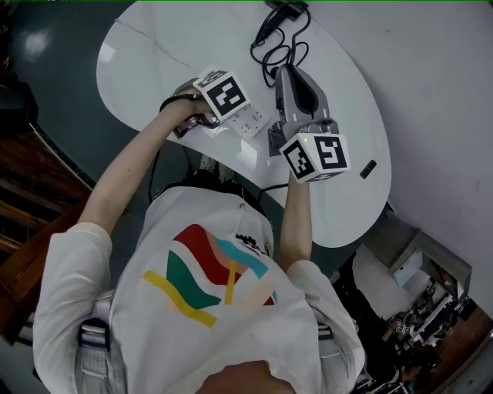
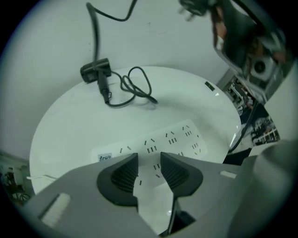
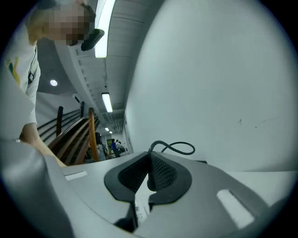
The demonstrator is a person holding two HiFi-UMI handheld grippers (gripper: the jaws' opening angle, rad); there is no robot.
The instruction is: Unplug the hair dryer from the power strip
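Right hand-held gripper (image 3: 150, 174): jaws almost together, pinching what appears to be the small black plug (image 2: 190, 8). It is held off the white plastic power strip (image 2: 172, 139).

Left hand-held gripper (image 2: 148, 169): jaws spread over the strip, not gripping it.

Black hair dryer (image 1: 286, 9): lies at the far edge of the glossy white oval tabletop (image 1: 339, 208), with its thin black cord (image 3: 179, 148) looped nearby.

Judgement: the plug is rigid and light, so grip its body, not the limp cord. The strip may slide on the gloss.

Room: plain white wall (image 3: 219, 69), wooden stair rail (image 3: 74, 139).
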